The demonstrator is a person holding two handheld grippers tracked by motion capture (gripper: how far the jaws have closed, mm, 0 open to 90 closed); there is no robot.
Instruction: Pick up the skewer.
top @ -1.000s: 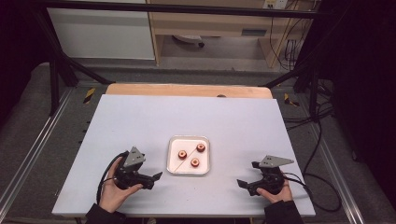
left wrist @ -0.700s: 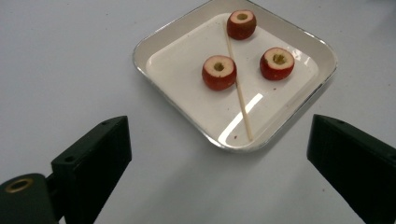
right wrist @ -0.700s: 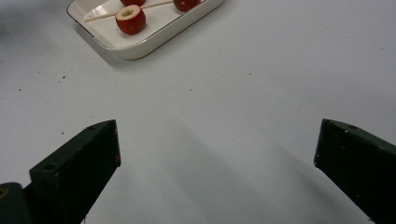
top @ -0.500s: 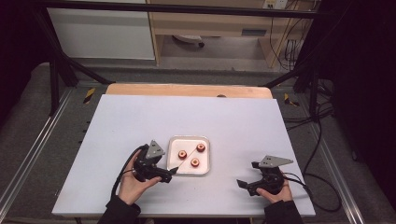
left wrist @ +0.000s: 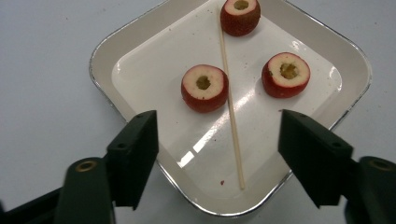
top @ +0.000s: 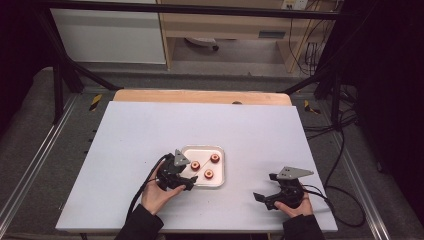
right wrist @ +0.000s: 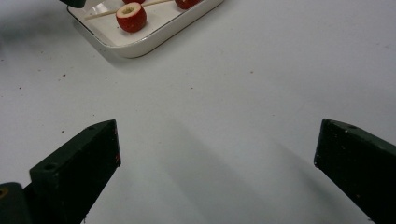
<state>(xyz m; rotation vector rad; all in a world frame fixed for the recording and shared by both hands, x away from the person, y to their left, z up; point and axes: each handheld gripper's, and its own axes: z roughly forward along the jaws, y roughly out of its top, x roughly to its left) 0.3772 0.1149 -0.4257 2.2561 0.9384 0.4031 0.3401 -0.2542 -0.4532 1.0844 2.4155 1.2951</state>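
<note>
Three cored red fruits point(left wrist: 204, 88), one thin wooden skewer point(left wrist: 231, 107), white square tray point(left wrist: 140, 35)

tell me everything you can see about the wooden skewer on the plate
The skewer is a thin, straight, pale stick that looks like wood or bamboo. It lies flat on the white square plate, passing between two cored red fruit pieces and reaching a third at its far end. Nothing grips it; the left gripper hovers with its near end between the open fingers.
</note>
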